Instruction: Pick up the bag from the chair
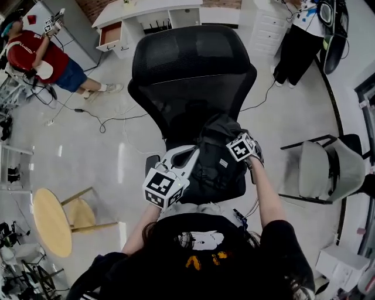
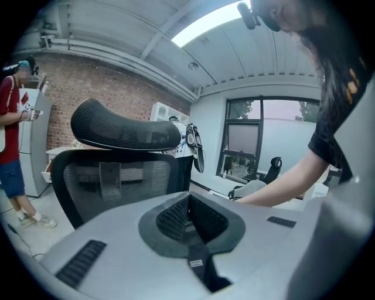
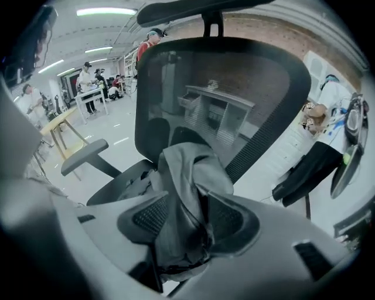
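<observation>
A dark grey bag [image 1: 212,167] lies slumped on the seat of a black mesh office chair [image 1: 193,76]. My right gripper [image 1: 229,136] reaches down to the top of the bag. In the right gripper view its jaws [image 3: 187,225] are shut on a bunched fold of the bag [image 3: 190,176], which rises between the pads in front of the chair back [image 3: 246,99]. My left gripper [image 1: 190,155] hovers at the bag's left side. In the left gripper view it [image 2: 188,214] is shut with nothing between the pads and faces the chair back [image 2: 117,176] from the side.
A round wooden table [image 1: 50,222] stands at the lower left, a grey chair [image 1: 325,170] at the right. Cables [image 1: 111,120] trail over the floor behind the chair. A person in red [image 1: 47,55] and another person [image 1: 299,41] stand near white desks [image 1: 146,17].
</observation>
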### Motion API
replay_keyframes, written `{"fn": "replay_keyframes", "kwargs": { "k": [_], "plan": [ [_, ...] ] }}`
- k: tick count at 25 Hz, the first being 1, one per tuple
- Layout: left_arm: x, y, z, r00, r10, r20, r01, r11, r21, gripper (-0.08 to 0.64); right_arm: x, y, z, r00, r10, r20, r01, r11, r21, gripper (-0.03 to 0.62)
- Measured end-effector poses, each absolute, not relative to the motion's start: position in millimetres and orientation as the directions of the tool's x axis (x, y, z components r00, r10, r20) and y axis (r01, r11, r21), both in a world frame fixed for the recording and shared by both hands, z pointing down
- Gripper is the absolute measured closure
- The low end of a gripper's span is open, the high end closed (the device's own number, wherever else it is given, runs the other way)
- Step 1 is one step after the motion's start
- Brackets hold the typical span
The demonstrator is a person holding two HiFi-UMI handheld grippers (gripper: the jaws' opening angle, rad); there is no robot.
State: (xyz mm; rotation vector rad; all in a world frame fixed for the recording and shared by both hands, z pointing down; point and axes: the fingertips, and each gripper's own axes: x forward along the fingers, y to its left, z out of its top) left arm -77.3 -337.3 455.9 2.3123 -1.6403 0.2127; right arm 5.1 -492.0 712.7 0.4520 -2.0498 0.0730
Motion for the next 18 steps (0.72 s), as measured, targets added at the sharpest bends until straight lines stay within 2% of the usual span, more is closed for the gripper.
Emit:
{"fn": "replay_keyframes", "kwargs": {
  "k": [6, 10, 18],
  "plan": [
    [-74.0, -343.2, 462.5, 0.290, -0.903, 0.316, -0.956, -0.257, 0.144, 0.555, 0.3, -502.3, 743.2, -0.410, -0.279, 0.868, -0.335, 0.932, 0.142, 0.382],
    [-74.7, -339.6, 465.4, 0.266, -0.906, 0.330, -0.962, -0.231, 0.143, 0.555, -1.9, -507.0, 750.9, -0.395, -0.300, 0.868, -0.372, 0.916, 0.147, 0.447],
    [-78.4, -334.3, 473.9, 0.229, -0.908, 0.352, -0.972, -0.190, 0.141, 0.555, 3.8, -485.2, 726.6, -0.480, -0.279, 0.831, -0.443, 0.895, 0.045, 0.500]
  ]
}}
